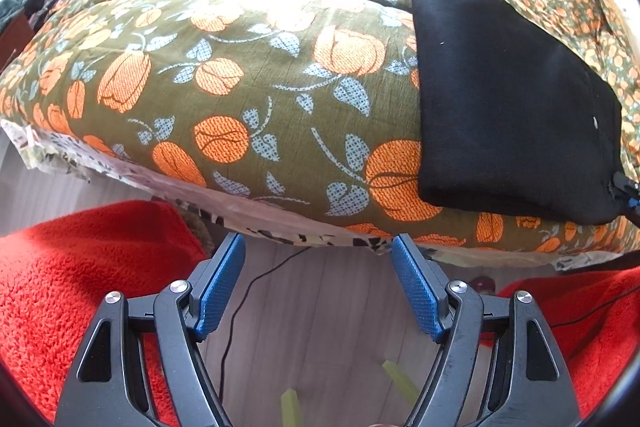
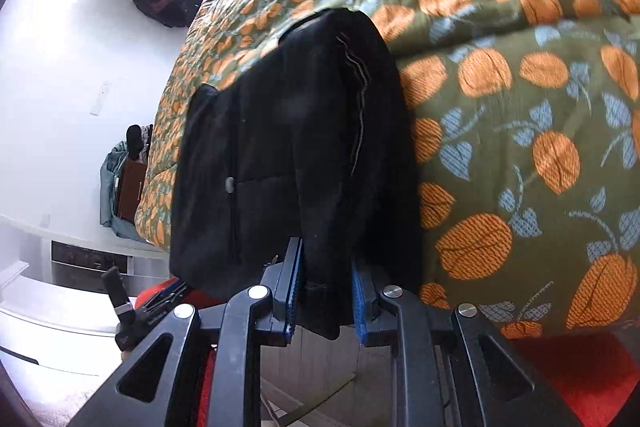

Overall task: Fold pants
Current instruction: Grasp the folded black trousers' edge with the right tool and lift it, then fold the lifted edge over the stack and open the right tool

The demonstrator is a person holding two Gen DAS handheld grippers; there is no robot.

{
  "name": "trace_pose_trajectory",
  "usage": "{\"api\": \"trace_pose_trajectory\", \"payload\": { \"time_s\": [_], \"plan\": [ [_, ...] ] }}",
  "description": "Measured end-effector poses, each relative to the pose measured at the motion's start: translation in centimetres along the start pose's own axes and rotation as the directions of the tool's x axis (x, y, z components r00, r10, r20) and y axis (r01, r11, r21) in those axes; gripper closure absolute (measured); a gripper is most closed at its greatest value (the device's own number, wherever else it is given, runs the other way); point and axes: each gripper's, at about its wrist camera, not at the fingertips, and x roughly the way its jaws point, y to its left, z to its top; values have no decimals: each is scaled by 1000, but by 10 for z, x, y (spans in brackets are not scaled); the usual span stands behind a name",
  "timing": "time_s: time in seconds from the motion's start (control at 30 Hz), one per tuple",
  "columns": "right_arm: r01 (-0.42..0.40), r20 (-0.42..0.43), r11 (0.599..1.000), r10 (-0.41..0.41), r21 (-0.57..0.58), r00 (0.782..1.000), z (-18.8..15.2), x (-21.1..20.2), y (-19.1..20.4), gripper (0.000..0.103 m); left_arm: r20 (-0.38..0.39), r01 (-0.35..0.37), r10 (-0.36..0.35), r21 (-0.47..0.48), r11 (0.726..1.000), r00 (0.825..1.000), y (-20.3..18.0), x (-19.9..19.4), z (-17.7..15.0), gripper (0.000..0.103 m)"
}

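Across both views we see a bed under an olive bedspread (image 1: 248, 67) printed with orange flowers, and a red fleece blanket (image 1: 80, 287) lies on the pale floor beside it. On the bedspread, near its edge, lie the folded black pants (image 1: 508, 99). We hold the left gripper (image 1: 318, 287) steeply downward over the floor, its blue pads wide apart with nothing between them. Our right gripper (image 2: 326, 295) tilts down at the bed's edge, pads clamped on the pants' near hem.

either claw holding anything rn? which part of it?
Right claw is clamped on the black pants, at the near edge hanging off the bed. Left claw is open, holding nothing.
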Motion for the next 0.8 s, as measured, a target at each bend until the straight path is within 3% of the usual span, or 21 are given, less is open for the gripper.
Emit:
{"api": "trace_pose_trajectory", "payload": {
  "time_s": [0.1, 0.17, 0.27, 0.4, 0.6, 0.8],
  "plan": [
    [-5, 61, 1000, 6, -10, 998, 0, -5, 0, 66, 17, -3, 2, 13, 1000, 1000, -3, -4, 0, 26],
    [45, 99, 998, -41, -44, 994, 1, -15, 7, 59, 24, -4, 3, 22, 1000, 1000, -4, -6, 0, 26],
    [188, 218, 970, -152, -156, 964, -1, -36, 38, 58, 8, -5, 5, 32, 999, 1000, -6, 0, -1, 25],
    [230, 331, 917, -118, -326, 936, 3, -50, 91, 58, -18, -14, 15, 51, 999, 1000, -13, 5, -1, 25],
    [286, 325, 852, -147, -439, 934, 36, -12, 129, 56, -22, -7, 9, 83, 996, 1000, -18, 5, -5, 25],
    [359, 270, 817, -258, -451, 928, 40, 29, 112, 56, -31, -6, 8, 75, 997, 999, -14, 6, -6, 25]
  ]
}}
